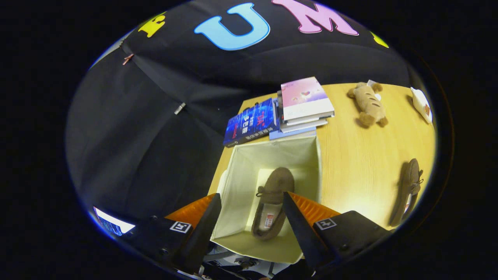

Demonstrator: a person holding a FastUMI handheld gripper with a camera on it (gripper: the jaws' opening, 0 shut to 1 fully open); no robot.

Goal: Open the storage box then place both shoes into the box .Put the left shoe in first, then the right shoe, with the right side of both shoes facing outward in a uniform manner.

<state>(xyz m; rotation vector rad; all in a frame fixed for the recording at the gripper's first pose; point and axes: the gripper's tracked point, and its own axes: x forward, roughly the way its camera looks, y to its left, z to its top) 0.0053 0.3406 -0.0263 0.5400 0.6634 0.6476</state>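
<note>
**1 shoe in the box, 1 on the table**

The gripper (251, 217) hangs above the open storage box (241, 167), its 2 fingers spread wide apart with nothing held between them. Seen between the fingers, down inside the box, lies a brown slipper-style shoe (272, 200). It rests flat on the pale floor of the box, sole down, its lining and insole label showing at the heel end nearest the fingers and its rounded toe pointing away. A small bow sits on its upper. The shoe touches neither finger.

The box stands on the near left part of a light wooden table (358, 155), its cream fabric walls upright and its top open.

To the right, well apart from the box, the second brown shoe (408, 190) lies on the bare tabletop near the table's right edge.

Just beyond the box's far wall sits a stack of books (305, 105) with a pink cover on top, and a blue book (251, 124) beside it. Farther right, a plush toy (369, 104) lies on the table, and a white object (422, 104) sits at the far right edge.
</note>
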